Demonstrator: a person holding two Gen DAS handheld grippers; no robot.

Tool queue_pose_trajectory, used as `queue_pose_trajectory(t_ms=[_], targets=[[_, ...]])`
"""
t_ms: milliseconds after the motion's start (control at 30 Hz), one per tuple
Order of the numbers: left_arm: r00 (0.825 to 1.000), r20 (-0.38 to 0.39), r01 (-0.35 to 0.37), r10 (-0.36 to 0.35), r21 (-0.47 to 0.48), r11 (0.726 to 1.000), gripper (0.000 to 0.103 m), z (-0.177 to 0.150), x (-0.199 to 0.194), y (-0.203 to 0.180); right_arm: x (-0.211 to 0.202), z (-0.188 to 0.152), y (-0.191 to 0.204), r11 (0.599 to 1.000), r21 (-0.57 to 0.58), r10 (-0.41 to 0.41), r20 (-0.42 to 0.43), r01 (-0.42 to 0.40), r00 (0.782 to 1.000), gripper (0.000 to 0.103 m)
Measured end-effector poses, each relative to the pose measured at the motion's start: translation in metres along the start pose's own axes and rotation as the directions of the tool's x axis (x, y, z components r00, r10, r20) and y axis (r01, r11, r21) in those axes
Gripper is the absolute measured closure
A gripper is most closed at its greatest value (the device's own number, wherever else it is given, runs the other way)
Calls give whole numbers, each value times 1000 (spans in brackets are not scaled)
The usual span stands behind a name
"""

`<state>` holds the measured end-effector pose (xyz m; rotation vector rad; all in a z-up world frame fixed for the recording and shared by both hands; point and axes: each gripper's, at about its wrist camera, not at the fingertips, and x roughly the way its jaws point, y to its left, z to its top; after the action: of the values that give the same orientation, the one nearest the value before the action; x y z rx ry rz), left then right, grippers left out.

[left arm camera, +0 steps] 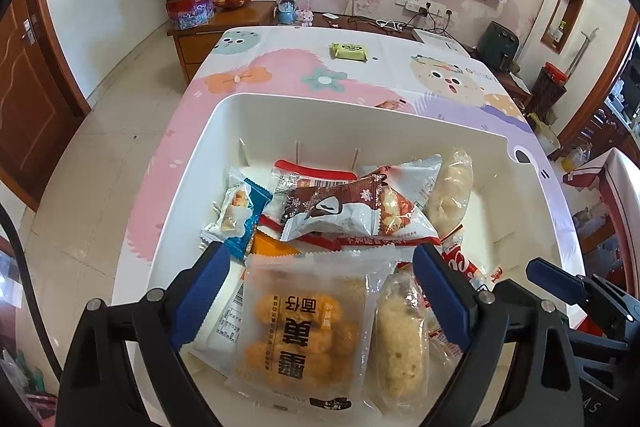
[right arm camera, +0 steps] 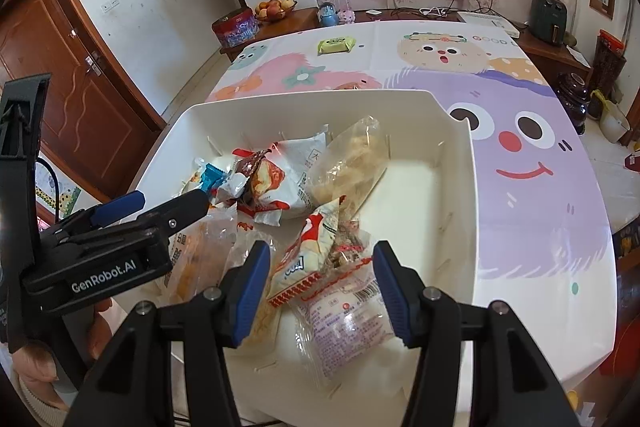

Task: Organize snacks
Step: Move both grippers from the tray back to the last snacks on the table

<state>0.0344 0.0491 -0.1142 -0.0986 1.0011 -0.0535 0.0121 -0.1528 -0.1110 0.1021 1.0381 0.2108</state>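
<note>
A white bin (left arm camera: 312, 107) on the table holds several wrapped snacks. My left gripper (left arm camera: 322, 259) hangs open over its near end. Between its wide-apart pads, touching neither, lies a clear packet of orange puffs (left arm camera: 304, 319) beside a wrapped bread roll (left arm camera: 400, 339). A brown-and-white packet (left arm camera: 332, 211) tops the pile behind. In the right wrist view my right gripper (right arm camera: 320, 255) stands partly open over the bin (right arm camera: 320, 97). A red-and-white packet (right arm camera: 304, 267) and a clear printed packet (right arm camera: 344, 323) lie between its fingers. The left gripper (right arm camera: 168, 201) shows at the left.
A green packet (left arm camera: 349, 51) lies alone on the cartoon tablecloth (right arm camera: 520, 147) beyond the bin. A wooden cabinet (left arm camera: 224, 23) with a fruit bowl and a red tin stands behind the table. A hand (right arm camera: 36, 363) holds the left gripper. A brown door (right arm camera: 80, 107) is at the left.
</note>
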Motion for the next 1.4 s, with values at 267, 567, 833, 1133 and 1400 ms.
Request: queue_pose_trajectory(t_ms=[267,567,833,1133,1400], targets=[[1000,-2,-7,7,19,1000,11,-3,0,-3,3,-2,0,1000,3,4,-13,-4,1000,49],[1000,7,-13,13,35,999,11,0,-3,-6,1,-1,-1,1000,-5,-2,-1,2,1000,49],[998,55,-14,9,97,995,11,26,-18,-3,-9,26,1,999,-29,-21,16,21,1000,49],[985,172,-55,12,251,967,11,115,-48,-4,-21,135,-8,1000,9,-3,47,3,999,49],[959,283,-109,24,291,950,11,220,-46,0,29,233,-22,992,124,-2,-49,8,999,49]])
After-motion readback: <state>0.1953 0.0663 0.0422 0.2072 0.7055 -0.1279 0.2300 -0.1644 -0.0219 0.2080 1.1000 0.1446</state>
